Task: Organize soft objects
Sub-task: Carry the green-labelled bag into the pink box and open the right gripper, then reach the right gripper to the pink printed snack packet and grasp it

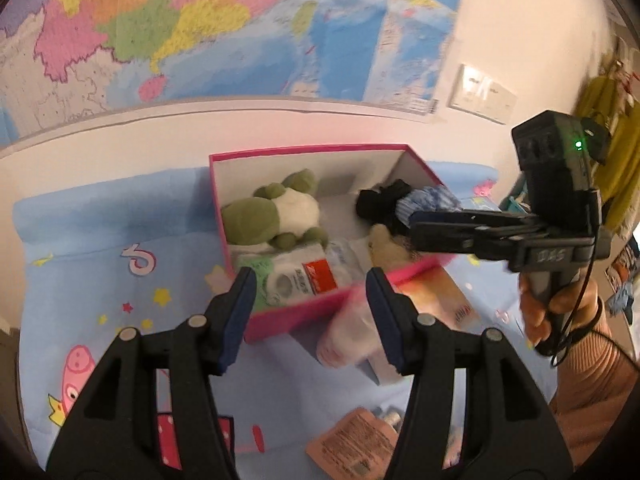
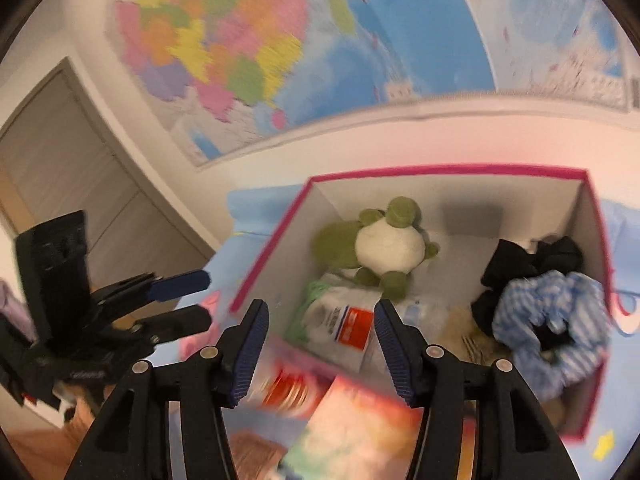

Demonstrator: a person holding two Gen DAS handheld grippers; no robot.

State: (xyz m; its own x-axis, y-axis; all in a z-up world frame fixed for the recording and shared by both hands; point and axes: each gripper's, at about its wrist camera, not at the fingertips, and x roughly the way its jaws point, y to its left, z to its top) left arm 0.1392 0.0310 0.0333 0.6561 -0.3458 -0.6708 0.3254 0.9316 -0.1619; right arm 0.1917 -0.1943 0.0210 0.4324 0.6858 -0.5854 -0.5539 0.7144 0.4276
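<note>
A pink box [image 1: 280, 318] [image 2: 264, 268] stands on a blue cartoon sheet. In it lie a green and white plush frog [image 1: 276, 214] [image 2: 384, 246], a white packet with a red label [image 1: 304, 282] [image 2: 344, 322], black cloth [image 1: 378, 202] [image 2: 516, 264], a blue striped cloth [image 1: 430, 200] [image 2: 548, 320] and a beige plush [image 1: 388, 246]. My left gripper [image 1: 311, 300] is open and empty, just before the box's near wall. My right gripper [image 2: 320, 334] is open and empty above the box's near edge; it shows in the left wrist view [image 1: 416, 228] over the box's right side.
A blurred pink and white pack [image 1: 352, 336] [image 2: 360, 432] lies against the box's near side. A brown sachet [image 1: 356, 444] lies on the sheet [image 1: 80, 260] in front. A map [image 1: 200, 28] hangs on the wall behind. A door [image 2: 80, 184] is at the left.
</note>
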